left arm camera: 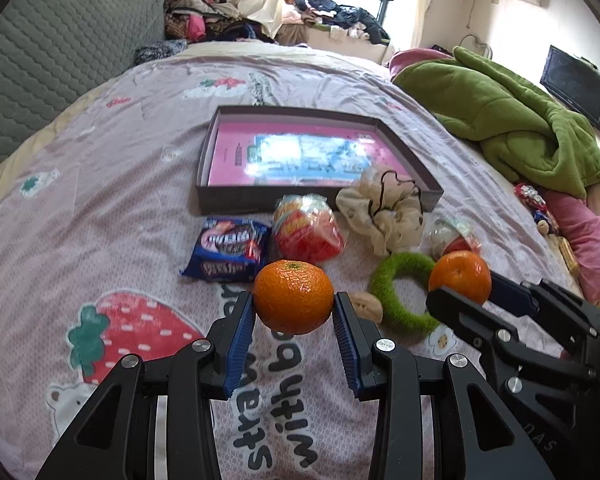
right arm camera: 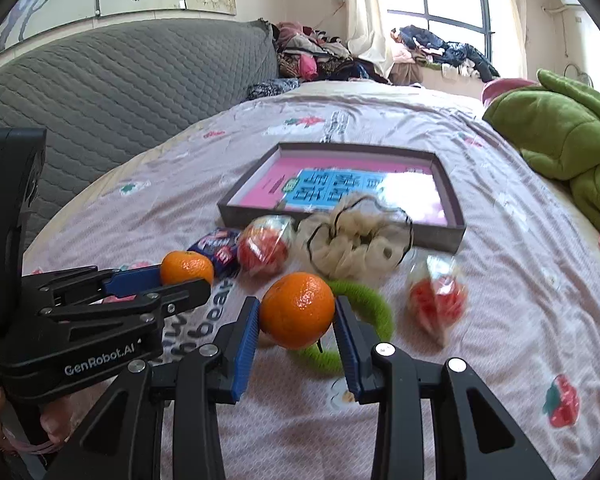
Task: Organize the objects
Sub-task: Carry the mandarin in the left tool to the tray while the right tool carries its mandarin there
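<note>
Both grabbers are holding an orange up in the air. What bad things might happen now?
1. Each orange is round and pinched only at its sides, so the left orange or the right orange might slip and roll off the bed.
2. The two grippers, left and right, are close and might bump.
3. The cream scrunchie overhangs the box wall and could snag.

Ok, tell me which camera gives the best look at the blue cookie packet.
The left wrist view: the blue cookie packet lies unobstructed there, its front print fully visible. The right wrist view shows only part of it, hidden behind the left gripper's mandarin and a wrapped snack.
</note>
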